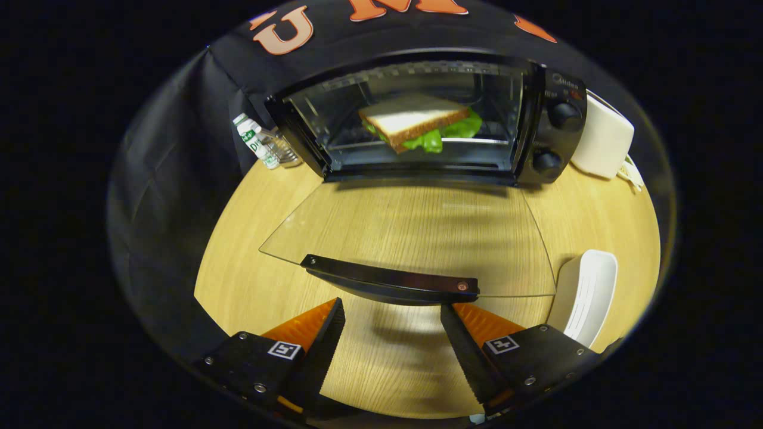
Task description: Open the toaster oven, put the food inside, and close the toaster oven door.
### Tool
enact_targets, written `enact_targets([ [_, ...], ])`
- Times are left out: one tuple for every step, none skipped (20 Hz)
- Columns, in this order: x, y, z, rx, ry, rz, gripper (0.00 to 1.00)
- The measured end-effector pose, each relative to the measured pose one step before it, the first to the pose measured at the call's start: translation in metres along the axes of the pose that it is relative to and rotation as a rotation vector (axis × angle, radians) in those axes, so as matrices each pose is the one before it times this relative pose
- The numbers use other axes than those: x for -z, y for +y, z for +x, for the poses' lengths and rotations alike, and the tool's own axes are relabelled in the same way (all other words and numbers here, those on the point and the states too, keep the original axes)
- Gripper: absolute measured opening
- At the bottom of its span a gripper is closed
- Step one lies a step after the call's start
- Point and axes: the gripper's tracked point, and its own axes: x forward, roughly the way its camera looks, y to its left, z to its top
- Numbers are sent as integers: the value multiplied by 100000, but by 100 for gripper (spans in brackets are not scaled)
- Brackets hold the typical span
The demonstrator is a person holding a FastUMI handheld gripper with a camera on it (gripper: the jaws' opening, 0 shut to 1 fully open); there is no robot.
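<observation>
The black toaster oven (pixel 536 128) stands at the back of the wooden table with its glass door (pixel 411 232) folded down flat toward me. A sandwich (pixel 417 122) of white bread and green lettuce lies on the rack inside. The door's black handle (pixel 390 280) runs just ahead of my fingertips. My gripper (pixel 393 328) is open, its orange-and-black fingers (pixel 325 333) spread below the handle with only bare table between them.
A white dish (pixel 587 298) lies on the table right of the fingers, beside the door's corner. A small bottle (pixel 256 140) with a green label stands left of the oven. A white appliance (pixel 605 140) sits to the oven's right.
</observation>
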Motion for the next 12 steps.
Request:
enact_targets([
  [-1531,85,-584,-144,-3796,-1483,96],
  [-1807,75,-609,141,-4163,-1710,96],
  [-1761,-20,-277,75,-3685,-1586,96],
  [-1404,-62,-203,-313,-2622,219,96],
  [-1030,215,31,-1210,-1791,1695,96],
  [-925,53,249,-240,-1290,2187,96],
  [-460,-149,238,-84,144,1884,96],
  [-511,-447,45,906,-592,673,96],
  [-889,-426,140,1158,-1617,-744,96],
  [-1116,-335,-9,1439,-2440,-1615,96],
  [-1127,-26,-127,-2,-3468,-596,96],
  [-929,262,-280,-887,-2486,691,96],
])
